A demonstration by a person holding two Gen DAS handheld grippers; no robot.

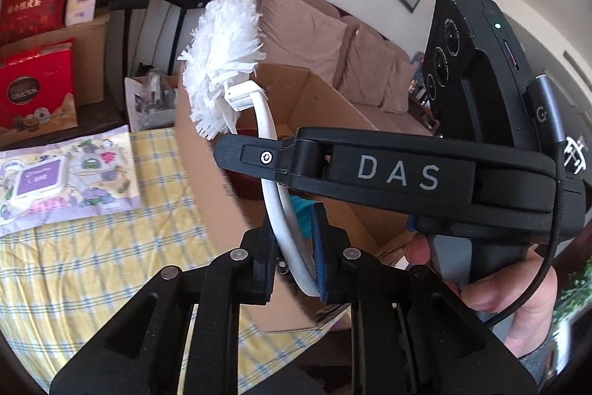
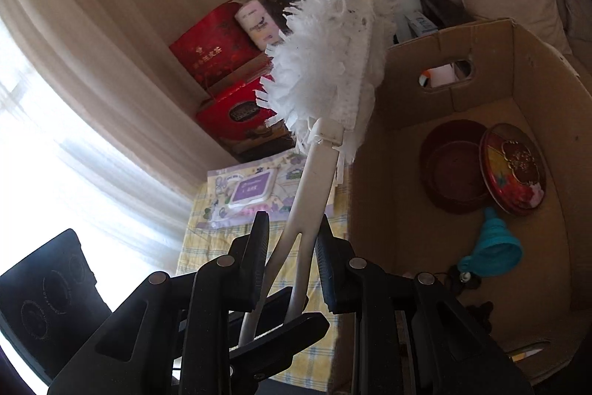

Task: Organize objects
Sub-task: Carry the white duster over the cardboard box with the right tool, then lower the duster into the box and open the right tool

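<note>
Both claws hold the white duster [image 2: 329, 62] by its forked handle, its fluffy head raised beside the open cardboard box [image 2: 518, 69]. The right claw [image 2: 290, 236] is clamped on the handle, and the left claw [image 1: 296, 239] has the handle's lower end against its right pad. In the box lie a red tin [image 2: 512, 169] and a teal funnel [image 2: 494, 247]; a wipes pack [image 1: 66, 180] lies on the yellow checked cloth [image 1: 92, 265].

White fluffy duster [image 2: 329, 62], head up, tilted beside open cardboard box [image 2: 518, 91]
</note>
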